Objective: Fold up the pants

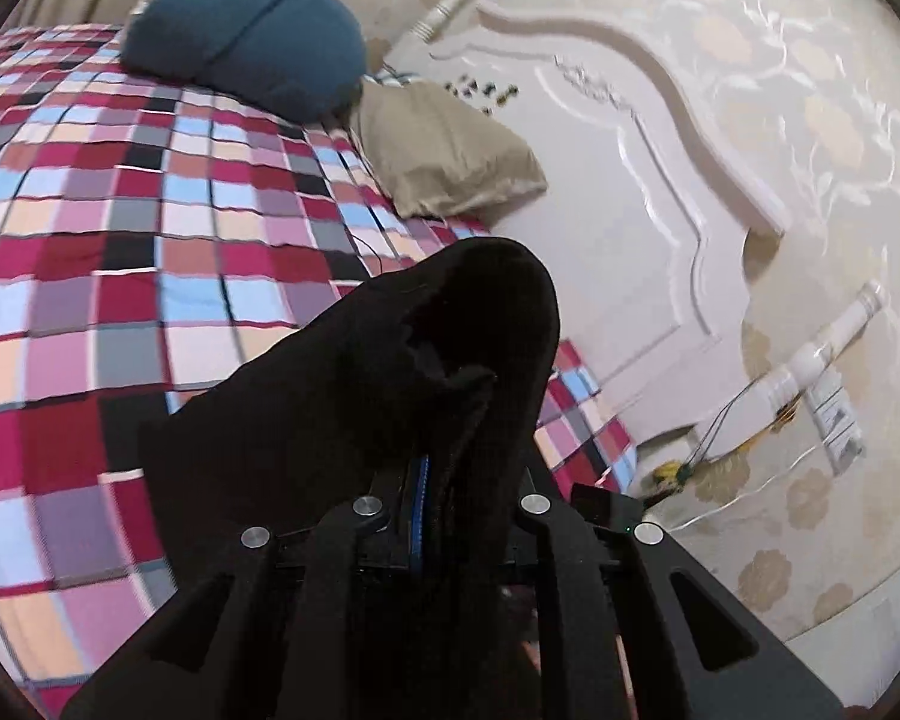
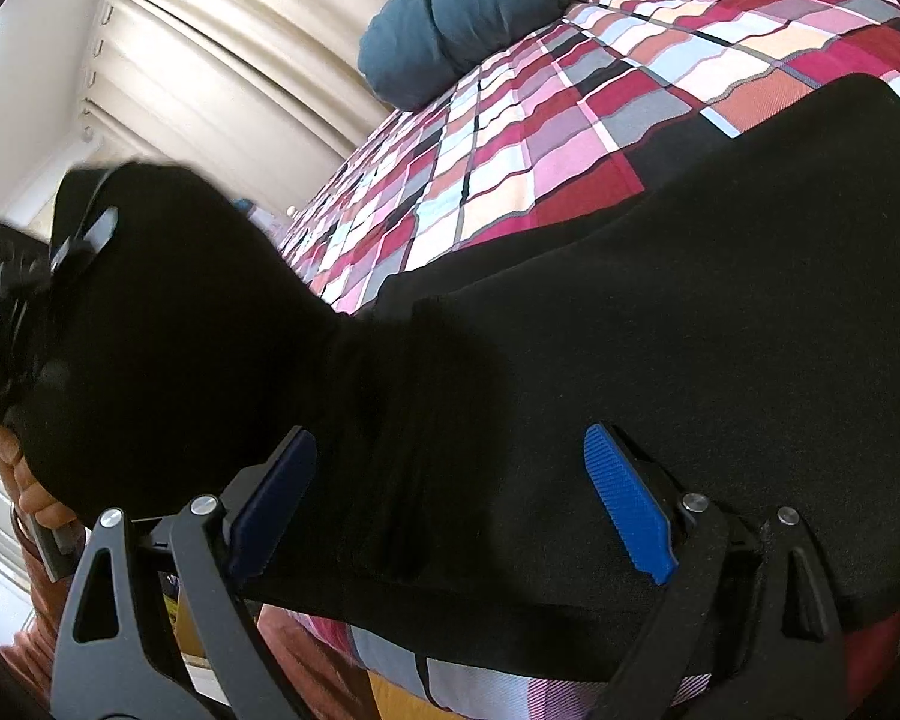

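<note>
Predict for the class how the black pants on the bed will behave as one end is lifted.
Probably floppy: the black pants drape limply over the left gripper. Likely light, since one shut pinch carries that end. They may drag across the checked bedspread, the rest lying flat.

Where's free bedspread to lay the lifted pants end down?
Free: checked bedspread between the black pants and the blue pillow. Crowded: headboard side, with the blue pillow and tan pillow, and the near edge, covered by pants under the open right gripper.
</note>
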A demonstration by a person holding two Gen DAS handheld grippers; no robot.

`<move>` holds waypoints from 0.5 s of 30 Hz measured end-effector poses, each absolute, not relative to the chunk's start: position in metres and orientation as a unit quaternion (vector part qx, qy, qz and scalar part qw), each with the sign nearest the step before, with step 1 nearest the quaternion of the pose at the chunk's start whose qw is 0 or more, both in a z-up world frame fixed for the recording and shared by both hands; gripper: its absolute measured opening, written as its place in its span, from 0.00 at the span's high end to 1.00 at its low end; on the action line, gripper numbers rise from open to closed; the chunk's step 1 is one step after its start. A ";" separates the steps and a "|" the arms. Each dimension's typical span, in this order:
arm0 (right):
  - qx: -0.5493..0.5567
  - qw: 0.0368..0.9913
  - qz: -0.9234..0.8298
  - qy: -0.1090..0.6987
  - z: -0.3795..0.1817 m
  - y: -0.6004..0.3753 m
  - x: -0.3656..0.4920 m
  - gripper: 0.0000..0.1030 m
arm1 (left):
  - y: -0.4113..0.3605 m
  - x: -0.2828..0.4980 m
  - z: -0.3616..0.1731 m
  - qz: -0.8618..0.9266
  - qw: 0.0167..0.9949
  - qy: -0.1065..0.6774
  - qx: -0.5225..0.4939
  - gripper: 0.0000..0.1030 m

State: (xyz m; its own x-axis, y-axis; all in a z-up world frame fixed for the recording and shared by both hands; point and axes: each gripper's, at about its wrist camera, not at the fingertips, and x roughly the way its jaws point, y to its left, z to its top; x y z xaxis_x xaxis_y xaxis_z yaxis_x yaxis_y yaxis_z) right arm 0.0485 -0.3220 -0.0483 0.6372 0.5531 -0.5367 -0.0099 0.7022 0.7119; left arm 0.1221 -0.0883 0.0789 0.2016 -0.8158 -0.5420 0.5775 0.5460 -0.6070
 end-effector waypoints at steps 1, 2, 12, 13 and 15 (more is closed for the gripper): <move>0.346 0.836 0.170 0.390 -0.048 -0.322 0.048 0.12 | -0.096 0.122 0.076 -0.457 0.760 0.442 -0.133 0.88; 0.346 0.836 0.172 0.390 -0.048 -0.322 0.048 0.12 | -0.105 0.123 0.070 -0.460 0.755 0.450 -0.131 0.88; 0.330 0.838 0.184 0.394 -0.044 -0.322 0.040 0.12 | -0.161 0.118 0.040 -0.465 0.731 0.490 -0.093 0.88; 0.328 0.839 0.182 0.395 -0.043 -0.322 0.038 0.12 | -0.164 0.119 0.037 -0.465 0.730 0.492 -0.092 0.88; 0.322 0.841 0.178 0.397 -0.041 -0.322 0.035 0.12 | -0.168 0.120 0.034 -0.465 0.727 0.497 -0.092 0.88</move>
State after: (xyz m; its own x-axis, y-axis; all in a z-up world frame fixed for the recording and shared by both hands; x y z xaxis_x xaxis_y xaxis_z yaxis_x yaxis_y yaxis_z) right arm 0.0348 -0.3225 -0.0414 0.6218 0.5550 -0.5527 -0.0442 0.7294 0.6827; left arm 0.1196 -0.1676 0.0339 0.0744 -0.7677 -0.6365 0.5840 0.5509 -0.5962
